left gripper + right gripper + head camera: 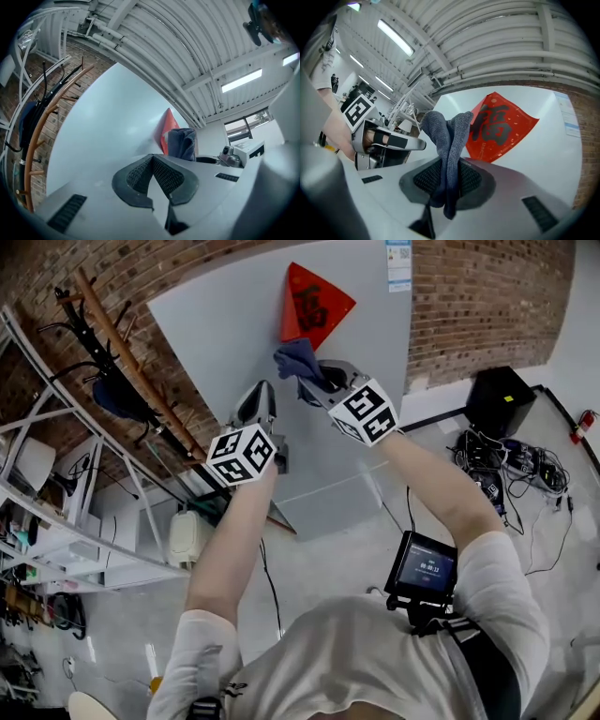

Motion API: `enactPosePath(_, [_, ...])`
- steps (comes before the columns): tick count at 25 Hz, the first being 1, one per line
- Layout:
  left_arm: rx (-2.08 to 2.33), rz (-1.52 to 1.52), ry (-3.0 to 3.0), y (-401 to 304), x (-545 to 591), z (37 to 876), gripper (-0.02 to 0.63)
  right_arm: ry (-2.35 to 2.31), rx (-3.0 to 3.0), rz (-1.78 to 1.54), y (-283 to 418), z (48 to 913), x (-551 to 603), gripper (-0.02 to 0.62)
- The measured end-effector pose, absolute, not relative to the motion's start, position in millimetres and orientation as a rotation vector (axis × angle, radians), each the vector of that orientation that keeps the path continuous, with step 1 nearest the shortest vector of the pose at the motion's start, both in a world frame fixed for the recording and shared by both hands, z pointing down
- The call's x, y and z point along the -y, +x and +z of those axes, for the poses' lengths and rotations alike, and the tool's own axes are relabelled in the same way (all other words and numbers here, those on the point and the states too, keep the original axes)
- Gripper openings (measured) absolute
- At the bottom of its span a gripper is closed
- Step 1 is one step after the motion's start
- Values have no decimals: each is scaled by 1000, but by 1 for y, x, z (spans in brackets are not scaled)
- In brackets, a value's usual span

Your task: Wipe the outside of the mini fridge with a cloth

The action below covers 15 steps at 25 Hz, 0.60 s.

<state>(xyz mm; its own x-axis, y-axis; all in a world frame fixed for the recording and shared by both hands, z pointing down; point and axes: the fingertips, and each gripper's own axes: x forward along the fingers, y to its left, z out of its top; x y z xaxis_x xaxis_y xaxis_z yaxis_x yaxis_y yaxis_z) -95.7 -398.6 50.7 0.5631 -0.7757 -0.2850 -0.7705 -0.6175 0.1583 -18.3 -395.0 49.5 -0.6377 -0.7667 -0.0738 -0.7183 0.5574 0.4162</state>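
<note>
The fridge's white face (234, 324) fills the middle of the head view, with a red diamond paper (314, 301) stuck on it. My right gripper (323, 381) is shut on a blue-grey cloth (298, 360), which bunches out past the jaws just below the red paper. In the right gripper view the cloth (447, 136) stands folded between the pads, in front of the red paper (501, 126). My left gripper (261, 401) hovers lower left of the right one, shut and empty, close to the white face (108, 122). The left gripper view also shows the cloth (183, 143).
A wooden coat rack (131, 371) leans left of the fridge, and metal shelves (56, 521) stand further left. A brick wall (469, 296) is behind. A black box (500, 399) and tangled cables (511, 470) lie on the floor at right. A small screen (424, 568) hangs at the person's chest.
</note>
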Motion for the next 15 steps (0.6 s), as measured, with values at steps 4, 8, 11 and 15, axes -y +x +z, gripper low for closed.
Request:
enactPosePath(4, [1346,-517,2770,-72,404,51,0,1354,2653,-595,17,51,407,74])
enactPosePath(8, [1343,-515,2777,-52,410,50,0,1427,2622,-531,46,54,426,74])
enactPosePath(11, [1346,-518,2778,-40,414,49,0,1460,2611,-486,62,55,438,74])
enactPosePath(15, [1336,-518,2787,-23,420,48,0,1460,2615,-480,79,54,442,74])
